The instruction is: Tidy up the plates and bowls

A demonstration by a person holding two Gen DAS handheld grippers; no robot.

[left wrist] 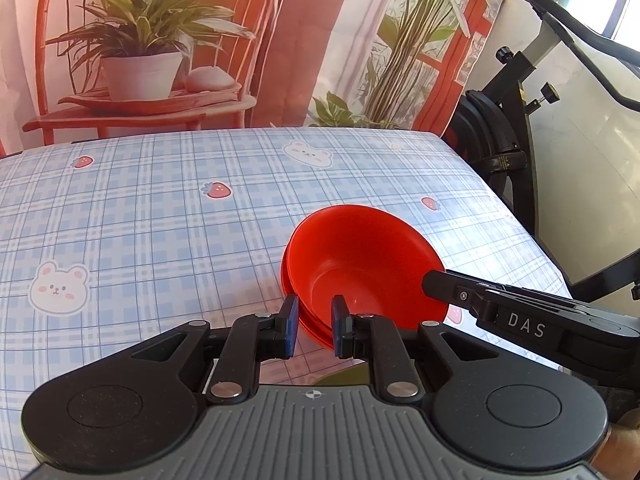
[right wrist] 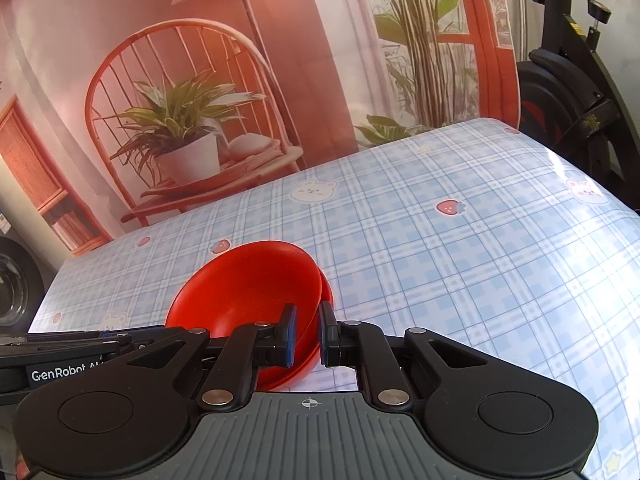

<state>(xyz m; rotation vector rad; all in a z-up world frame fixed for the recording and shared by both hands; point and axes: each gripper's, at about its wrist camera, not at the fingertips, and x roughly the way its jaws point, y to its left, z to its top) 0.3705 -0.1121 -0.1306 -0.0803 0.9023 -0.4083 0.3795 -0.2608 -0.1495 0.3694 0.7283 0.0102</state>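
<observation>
A red bowl (left wrist: 368, 256) rests tilted on a red plate (left wrist: 316, 330) on the checked tablecloth (left wrist: 160, 216). My left gripper (left wrist: 315, 326) straddles the near left rims of the bowl and plate, fingers narrowly apart around them. My right gripper (right wrist: 306, 336) holds the right rim of the same bowl (right wrist: 248, 284) and plate (right wrist: 286, 376), blue pads (right wrist: 289, 336) close on either side. The right gripper also shows in the left wrist view (left wrist: 436, 280) at the bowl's right rim. Whether either truly pinches is unclear.
A printed backdrop (left wrist: 200, 40) of a chair and plants hangs behind the table. An exercise bike (left wrist: 520, 120) stands beyond the table's right edge (left wrist: 520, 216). A dark wheel-like object (right wrist: 12, 288) sits off the table's left side.
</observation>
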